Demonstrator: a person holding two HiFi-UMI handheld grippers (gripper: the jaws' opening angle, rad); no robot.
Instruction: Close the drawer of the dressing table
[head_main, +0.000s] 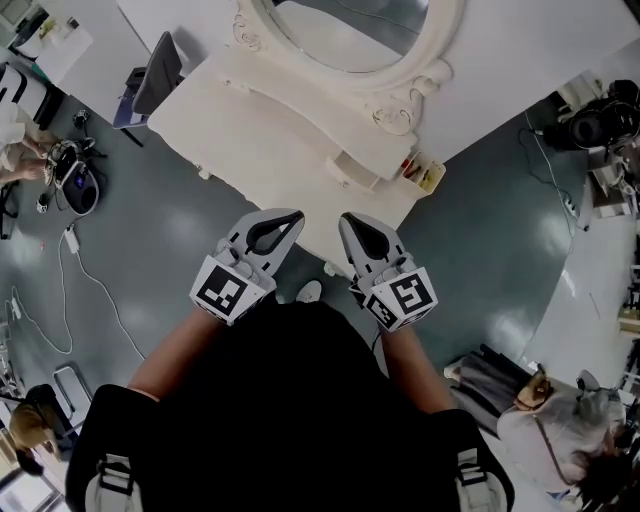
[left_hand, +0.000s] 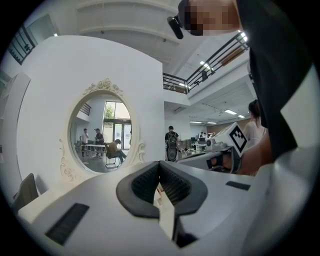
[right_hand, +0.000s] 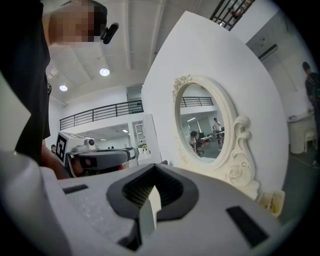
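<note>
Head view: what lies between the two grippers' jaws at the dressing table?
Only a bare strip of the dressing table's cream surface lies between the tips of the left gripper and the right gripper. The head view shows this. Both jaws are shut.

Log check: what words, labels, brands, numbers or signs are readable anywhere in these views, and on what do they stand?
No words or numbers can be read.
Left marker cube on the left tool: black-and-white square pattern only.
Right marker cube on the right tool: the same, no letters.
Box of small items at the dressing table end: any print too small to read.
</note>
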